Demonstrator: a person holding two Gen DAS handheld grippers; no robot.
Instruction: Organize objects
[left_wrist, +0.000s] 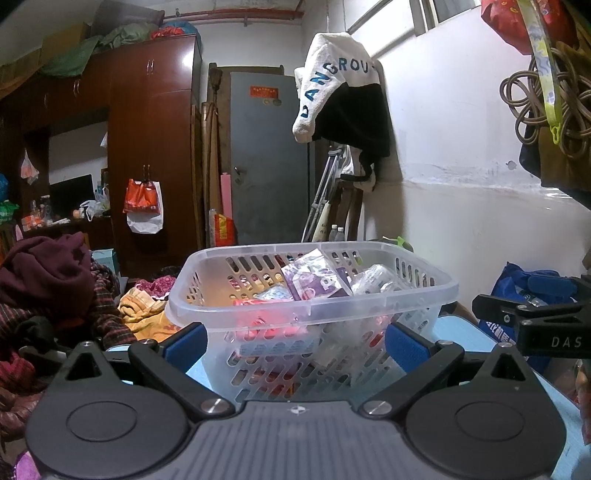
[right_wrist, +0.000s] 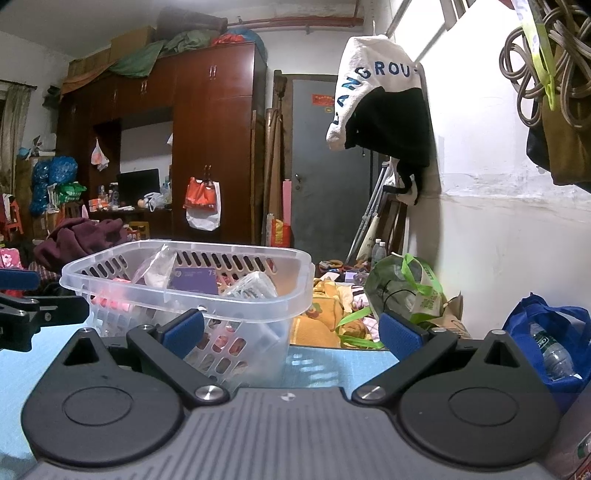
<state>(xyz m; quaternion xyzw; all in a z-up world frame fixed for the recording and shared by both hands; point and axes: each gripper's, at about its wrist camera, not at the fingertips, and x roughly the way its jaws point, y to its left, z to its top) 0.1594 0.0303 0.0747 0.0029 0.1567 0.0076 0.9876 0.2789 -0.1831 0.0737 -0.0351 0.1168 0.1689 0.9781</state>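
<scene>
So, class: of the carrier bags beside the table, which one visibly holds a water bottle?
The blue bag at far right; the green bag shows no bottle.

left tongs (left_wrist: 295, 341): matte black linkage arms, blue ribbed pads on both fingertips
right tongs (right_wrist: 291, 332): same build, black arms with blue textured pads
pivot housings: two round black discs on each unit, each with a raised inner circle
screws: silver round-head bolts at the arm joints, smaller ones on the triangular brackets
base plate: grey, ridged in parallel lines, small round crosshair mark at centre
lettering: white "DAS" on the black side body seen from the left wrist
</scene>
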